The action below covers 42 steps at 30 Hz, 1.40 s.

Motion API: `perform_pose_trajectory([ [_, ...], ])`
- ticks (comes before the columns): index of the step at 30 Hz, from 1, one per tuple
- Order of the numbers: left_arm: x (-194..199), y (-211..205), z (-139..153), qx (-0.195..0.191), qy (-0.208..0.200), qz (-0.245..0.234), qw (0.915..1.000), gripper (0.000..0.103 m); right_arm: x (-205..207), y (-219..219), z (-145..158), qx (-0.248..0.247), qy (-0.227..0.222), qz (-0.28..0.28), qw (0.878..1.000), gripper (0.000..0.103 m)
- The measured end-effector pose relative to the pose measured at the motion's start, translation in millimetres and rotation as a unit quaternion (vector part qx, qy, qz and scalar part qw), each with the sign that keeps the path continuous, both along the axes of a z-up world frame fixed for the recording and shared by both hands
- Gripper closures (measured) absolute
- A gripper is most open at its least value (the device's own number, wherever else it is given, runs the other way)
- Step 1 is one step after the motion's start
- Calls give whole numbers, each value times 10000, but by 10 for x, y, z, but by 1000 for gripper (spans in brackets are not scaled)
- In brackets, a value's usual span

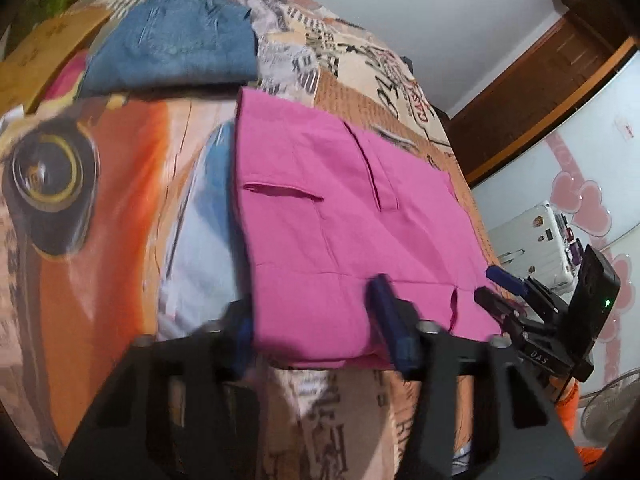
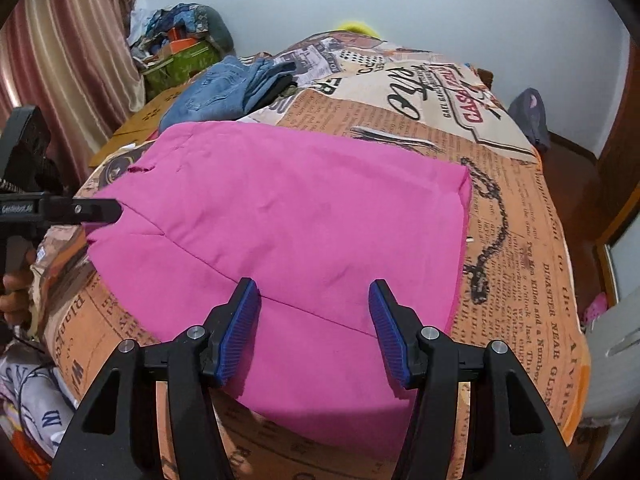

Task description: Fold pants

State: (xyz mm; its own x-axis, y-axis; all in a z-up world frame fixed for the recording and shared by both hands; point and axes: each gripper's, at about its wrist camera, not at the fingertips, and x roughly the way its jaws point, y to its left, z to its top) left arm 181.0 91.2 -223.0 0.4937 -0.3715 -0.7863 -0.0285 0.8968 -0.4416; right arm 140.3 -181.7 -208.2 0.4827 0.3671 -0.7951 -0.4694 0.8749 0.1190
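The pink pants lie folded into a flat rectangle on the printed bedspread; in the right wrist view they fill the middle. My left gripper is open, its blue pads either side of the near edge of the pants, holding nothing. My right gripper is open just above the near part of the pants, empty. The right gripper also shows in the left wrist view at the right corner of the pants. The left gripper shows in the right wrist view at the left edge of the pants.
Folded blue jeans lie farther up the bed, also in the right wrist view. The bedspread drops off at the right. A white suitcase and a fan stand beside the bed. Clutter and a curtain are at left.
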Motion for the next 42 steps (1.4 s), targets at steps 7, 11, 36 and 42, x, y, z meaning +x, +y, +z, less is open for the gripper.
perform_pose_trajectory([
  [7,-36,-267,435,831,-768,-341,9930,79,30,-61,68,-56,28,-85,9999,50],
  [11,-141,-426,678,1480,-1310,-391,9795,79,81,-35,258,95,-213,-103,9997,48],
  [36,-404,-828,1233,1951,-2211,-720,9528,94,40,227,262,572,94,277,9979,48],
  [42,-557,-339,1007,1696,-1636,-217,9716,56,-15,-85,168,408,169,-132,9989,48],
])
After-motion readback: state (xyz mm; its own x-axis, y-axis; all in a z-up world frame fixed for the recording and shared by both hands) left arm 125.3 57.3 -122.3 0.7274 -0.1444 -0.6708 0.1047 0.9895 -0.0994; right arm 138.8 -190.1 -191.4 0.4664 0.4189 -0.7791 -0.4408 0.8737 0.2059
